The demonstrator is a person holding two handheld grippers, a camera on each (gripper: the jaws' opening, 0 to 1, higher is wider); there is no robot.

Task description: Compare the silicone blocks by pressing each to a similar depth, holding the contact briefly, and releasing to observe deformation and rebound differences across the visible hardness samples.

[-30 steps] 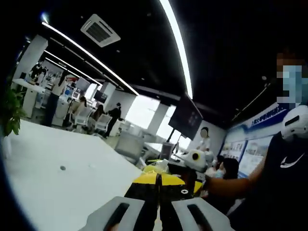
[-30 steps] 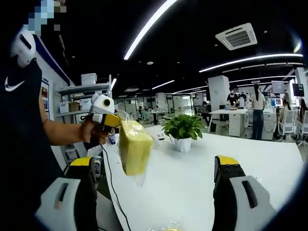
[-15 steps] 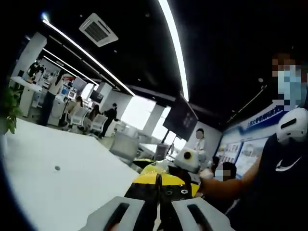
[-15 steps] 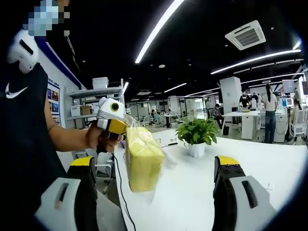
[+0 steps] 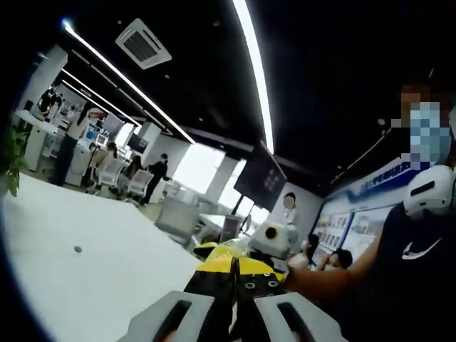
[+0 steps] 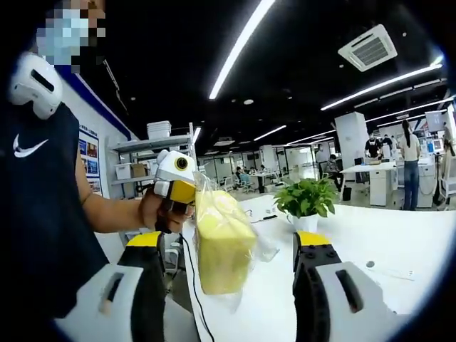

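Hanging long-axis vertical from left gripper's (image 6: 187, 196) closed fingers: bagged yellow silicone block (image 6: 222, 242); right gripper (image 6: 229, 263) fingers apart, empty.

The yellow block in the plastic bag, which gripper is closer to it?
Left. The left gripper is shut on the bagged yellow block, holding it up in the air. The right gripper is open, its jaws on either side of the block, not touching it.
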